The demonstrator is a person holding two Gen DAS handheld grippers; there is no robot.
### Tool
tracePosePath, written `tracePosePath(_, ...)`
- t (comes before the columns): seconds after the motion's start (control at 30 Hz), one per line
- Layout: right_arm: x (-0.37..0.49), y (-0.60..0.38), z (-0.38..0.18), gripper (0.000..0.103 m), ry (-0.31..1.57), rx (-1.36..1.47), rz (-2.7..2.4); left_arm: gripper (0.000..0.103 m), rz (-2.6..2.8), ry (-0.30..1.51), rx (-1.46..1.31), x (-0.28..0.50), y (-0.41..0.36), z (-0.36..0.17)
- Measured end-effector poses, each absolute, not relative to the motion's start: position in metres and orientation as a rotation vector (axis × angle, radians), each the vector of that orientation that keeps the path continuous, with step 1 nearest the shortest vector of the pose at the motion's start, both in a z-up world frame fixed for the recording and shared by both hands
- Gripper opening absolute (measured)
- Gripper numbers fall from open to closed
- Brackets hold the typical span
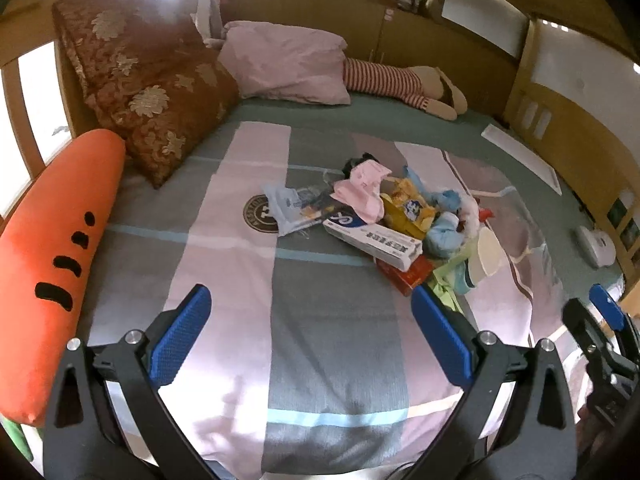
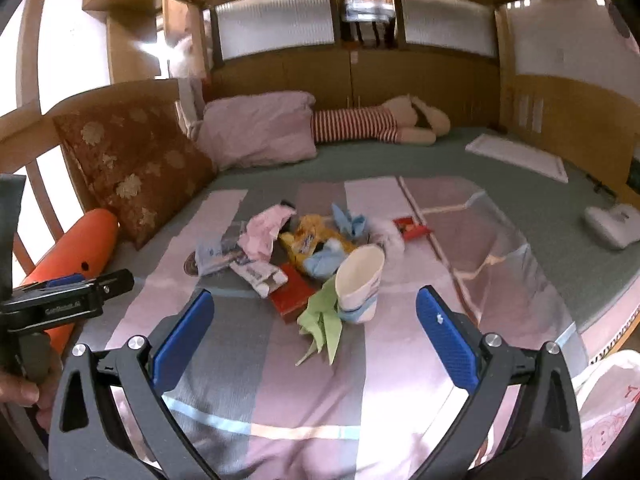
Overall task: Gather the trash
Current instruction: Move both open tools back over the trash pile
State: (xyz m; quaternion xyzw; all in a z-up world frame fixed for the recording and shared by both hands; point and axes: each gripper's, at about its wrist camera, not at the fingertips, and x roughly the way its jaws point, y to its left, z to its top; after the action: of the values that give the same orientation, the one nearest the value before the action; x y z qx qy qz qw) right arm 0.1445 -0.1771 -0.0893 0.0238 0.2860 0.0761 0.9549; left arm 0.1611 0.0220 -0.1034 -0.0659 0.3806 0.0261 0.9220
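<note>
Both grippers, left gripper (image 1: 311, 322) and right gripper (image 2: 314, 328), have fingers spread wide, nothing between. Trash pile (image 2: 304, 256) sits mid-bed at 12 o'clock: crumpled wrappers, boxes, empty tipped paper cup (image 2: 360, 280).

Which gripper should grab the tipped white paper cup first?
Right gripper, probably: the tipped white paper cup lies straight ahead between its open fingers, whereas it lies off to the right of the left gripper.

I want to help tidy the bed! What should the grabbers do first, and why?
Probably ease the right gripper forward to the paper cup. Both grippers are open and empty, and the cup lies on the near edge of the trash pile, closest to those fingers.
</note>
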Motion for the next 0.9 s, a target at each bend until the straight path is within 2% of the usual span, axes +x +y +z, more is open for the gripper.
tracePosePath(0.9, 0.149, -0.1775, -0.0892, 0.099, 0.597, 0.078, 0.171, 0.1, 0.041, 0.808, -0.119, 0.1623, 0.0156, -0.1079)
